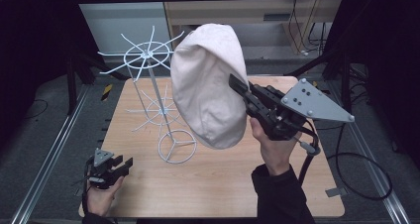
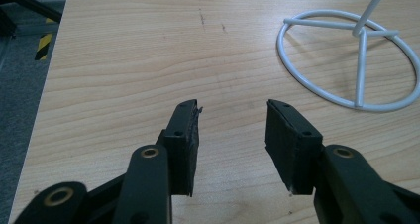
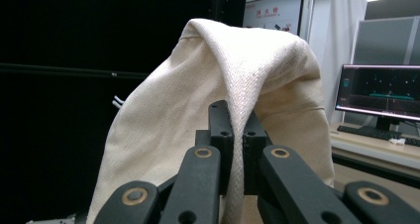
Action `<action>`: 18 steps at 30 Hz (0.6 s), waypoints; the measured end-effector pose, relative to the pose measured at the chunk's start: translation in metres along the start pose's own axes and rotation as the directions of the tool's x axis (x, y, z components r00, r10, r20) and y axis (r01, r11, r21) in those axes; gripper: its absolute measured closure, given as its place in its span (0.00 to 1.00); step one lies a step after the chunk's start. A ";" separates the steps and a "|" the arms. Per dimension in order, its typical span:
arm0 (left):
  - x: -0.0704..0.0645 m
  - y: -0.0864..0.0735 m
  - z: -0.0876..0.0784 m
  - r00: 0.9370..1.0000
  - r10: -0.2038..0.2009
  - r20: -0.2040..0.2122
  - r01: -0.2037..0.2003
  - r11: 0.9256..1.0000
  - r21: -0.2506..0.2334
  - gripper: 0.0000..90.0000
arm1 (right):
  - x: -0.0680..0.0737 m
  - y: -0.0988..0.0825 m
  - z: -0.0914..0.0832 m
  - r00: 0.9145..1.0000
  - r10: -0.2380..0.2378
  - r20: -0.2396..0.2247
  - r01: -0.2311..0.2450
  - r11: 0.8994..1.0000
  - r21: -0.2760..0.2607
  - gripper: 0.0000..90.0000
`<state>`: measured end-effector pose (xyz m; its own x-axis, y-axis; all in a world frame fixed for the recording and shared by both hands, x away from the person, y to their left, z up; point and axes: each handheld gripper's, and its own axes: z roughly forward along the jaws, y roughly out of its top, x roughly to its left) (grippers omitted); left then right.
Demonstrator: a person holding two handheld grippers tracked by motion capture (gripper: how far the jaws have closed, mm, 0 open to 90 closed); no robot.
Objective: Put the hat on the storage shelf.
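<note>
No legible writing shows on the cream cap (image 1: 210, 85) (the wall sign behind is too small to read). The right gripper (image 1: 241, 91) pinches its edge tight, holding it aloft over the table (image 1: 223, 184) centre, long axis near-vertical, beside the white wire stand (image 1: 158, 100). The left gripper (image 1: 126, 165) rests half-open, empty, at the near left corner.

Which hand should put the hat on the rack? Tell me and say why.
Right, probably. The right gripper is shut on the hat and holds it up beside the rack. The left gripper sits low near the table edge, open with nothing between its jaws.
</note>
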<state>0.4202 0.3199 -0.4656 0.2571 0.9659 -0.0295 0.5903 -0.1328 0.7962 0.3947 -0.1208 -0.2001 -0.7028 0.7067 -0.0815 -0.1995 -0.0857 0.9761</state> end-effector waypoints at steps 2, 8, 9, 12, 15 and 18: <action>0.000 0.000 0.000 1.000 -0.001 0.000 0.001 1.000 -0.001 0.62 | 0.002 0.002 0.005 1.000 -0.001 -0.004 0.001 1.000 -0.002 0.99; 0.001 0.000 0.000 1.000 0.001 -0.004 -0.001 1.000 0.003 0.62 | 0.009 0.005 0.022 1.000 -0.007 -0.026 0.008 1.000 0.009 0.99; 0.002 0.000 0.000 1.000 0.002 -0.004 -0.002 1.000 0.005 0.62 | 0.009 0.005 0.022 1.000 -0.007 -0.026 0.008 1.000 0.009 0.99; 0.002 0.000 0.000 1.000 0.001 -0.004 -0.001 1.000 0.003 0.62 | 0.015 0.003 0.036 0.999 -0.011 -0.039 0.012 1.000 0.026 0.99; 0.002 0.000 0.000 1.000 0.001 -0.004 -0.001 1.000 0.004 0.62 | 0.018 0.000 0.042 0.999 -0.019 -0.039 0.020 0.999 0.040 0.99; 0.002 0.000 0.000 1.000 0.001 -0.004 -0.001 1.000 0.003 0.62 | 0.020 -0.006 0.048 0.999 -0.021 -0.042 0.023 0.998 0.060 0.99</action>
<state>0.4205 0.3218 -0.4660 0.2545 0.9667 -0.0261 0.5922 -0.1344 0.7945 0.4146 -0.0721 -0.1976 -0.7264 0.6784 -0.1103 -0.1748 -0.0272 0.9842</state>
